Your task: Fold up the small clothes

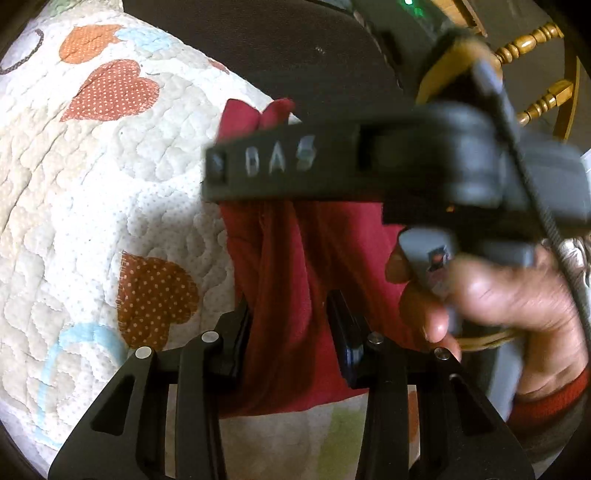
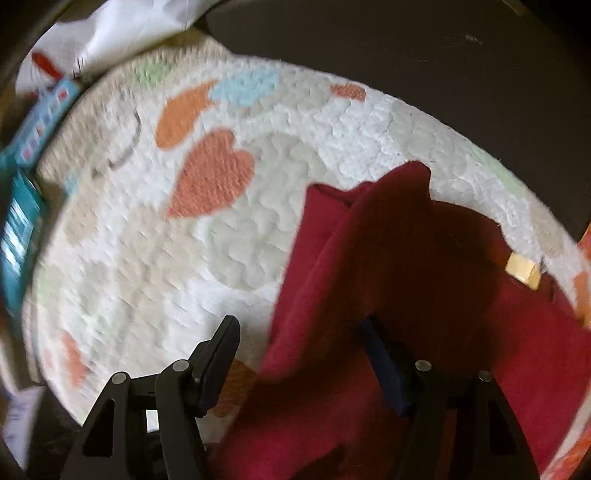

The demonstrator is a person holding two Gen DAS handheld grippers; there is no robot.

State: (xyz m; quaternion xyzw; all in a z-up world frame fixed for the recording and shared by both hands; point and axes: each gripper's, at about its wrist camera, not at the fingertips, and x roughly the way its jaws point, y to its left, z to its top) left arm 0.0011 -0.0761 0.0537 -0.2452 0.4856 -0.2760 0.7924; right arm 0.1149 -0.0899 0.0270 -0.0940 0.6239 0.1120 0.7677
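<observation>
A small dark red garment (image 1: 295, 258) lies on a white quilted mat with heart patches (image 1: 92, 184). In the left wrist view my left gripper (image 1: 290, 332) has the red cloth bunched between its fingers and is shut on it. The right gripper's body (image 1: 369, 166) crosses above the cloth, held by a hand (image 1: 498, 295). In the right wrist view the garment (image 2: 406, 277) lies folded on the mat (image 2: 184, 258), with a yellow label (image 2: 522, 271) showing. My right gripper (image 2: 299, 354) is open; cloth lies between its fingers, not pinched.
The mat lies on a dark table (image 1: 277, 48). A wooden chair (image 1: 535, 66) stands beyond the table's edge. In the right wrist view a teal box (image 2: 22, 221) and white paper (image 2: 122, 26) lie past the mat's far left.
</observation>
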